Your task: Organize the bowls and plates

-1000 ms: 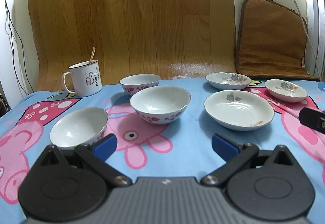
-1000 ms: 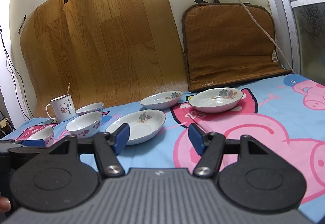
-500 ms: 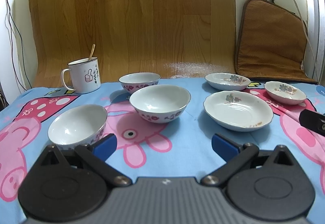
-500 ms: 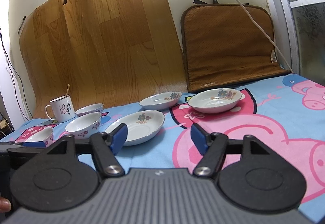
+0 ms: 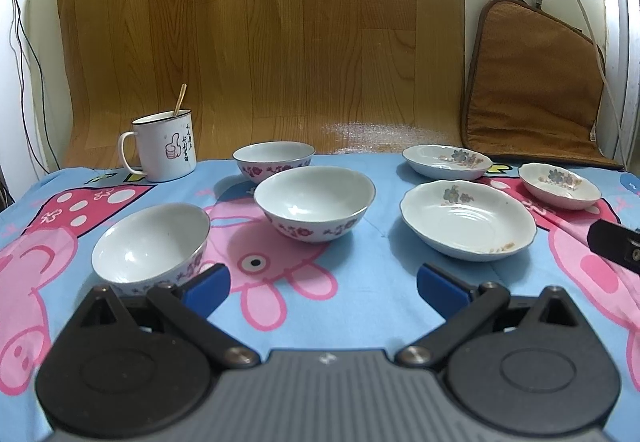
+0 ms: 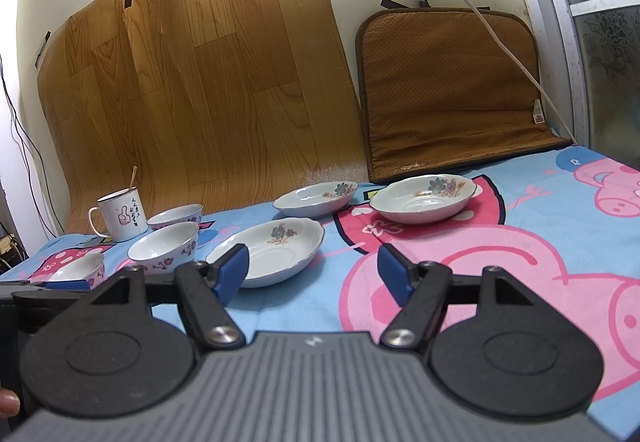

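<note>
Left wrist view. The left gripper (image 5: pixel 322 284) stands wide apart and empty, low over the cartoon-print cloth (image 5: pixel 360 306). The nearest bowl (image 5: pixel 151 244) lies just ahead and to the left, almost touching the left pad. The middle bowl (image 5: pixel 315 201) sits straight ahead, the far bowl (image 5: pixel 274 160) close behind it. Three plates lie to the right: the large plate (image 5: pixel 467 219), the rear plate (image 5: pixel 447 161) and the small plate (image 5: pixel 559 185). Judgement: the bowls fall to this hand. All dishes are round, so no long axis governs the approach. A mug (image 5: pixel 164 149) with a stick in it stands at the back left.

Right wrist view. The right gripper (image 6: pixel 313 274) is empty, with a moderate gap between its pads and nothing between them. The large plate (image 6: pixel 268 252) lies just beyond the left pad; the other two plates lie further ahead, well apart from the pads. Judgement: the plates fall to this hand. A wood-grain sheet (image 6: pixel 200 81) and a brown pad (image 6: pixel 452 89) lean against the wall; a power strip hangs above.
</note>
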Available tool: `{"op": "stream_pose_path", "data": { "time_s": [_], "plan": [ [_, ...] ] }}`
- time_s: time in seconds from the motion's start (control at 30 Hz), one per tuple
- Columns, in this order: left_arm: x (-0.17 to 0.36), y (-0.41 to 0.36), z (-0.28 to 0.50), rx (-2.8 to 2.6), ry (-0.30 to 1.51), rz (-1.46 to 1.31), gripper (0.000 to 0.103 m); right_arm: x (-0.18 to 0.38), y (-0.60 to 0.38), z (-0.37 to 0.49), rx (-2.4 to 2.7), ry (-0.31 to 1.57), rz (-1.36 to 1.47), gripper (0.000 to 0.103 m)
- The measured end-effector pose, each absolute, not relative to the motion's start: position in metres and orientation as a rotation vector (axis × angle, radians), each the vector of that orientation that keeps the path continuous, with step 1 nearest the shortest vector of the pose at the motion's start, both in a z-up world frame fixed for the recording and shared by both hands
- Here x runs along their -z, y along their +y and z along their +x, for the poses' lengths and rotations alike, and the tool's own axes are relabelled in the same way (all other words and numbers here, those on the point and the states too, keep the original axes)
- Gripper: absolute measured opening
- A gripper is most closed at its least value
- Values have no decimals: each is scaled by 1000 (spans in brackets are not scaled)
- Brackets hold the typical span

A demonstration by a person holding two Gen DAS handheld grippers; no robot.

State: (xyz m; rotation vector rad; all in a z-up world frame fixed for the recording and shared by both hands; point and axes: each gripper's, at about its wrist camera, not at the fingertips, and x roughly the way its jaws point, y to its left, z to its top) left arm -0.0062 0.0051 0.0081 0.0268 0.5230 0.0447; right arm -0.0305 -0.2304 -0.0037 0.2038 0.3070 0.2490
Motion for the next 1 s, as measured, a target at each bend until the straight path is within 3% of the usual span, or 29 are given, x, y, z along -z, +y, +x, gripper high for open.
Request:
{"op": "stream_pose_path", "data": {
  "time_s": [1.0],
  "plan": [
    [-10,9,-10,-25,505,-4,103,4,-231,-30,-249,307,204,77]
  ]
}}
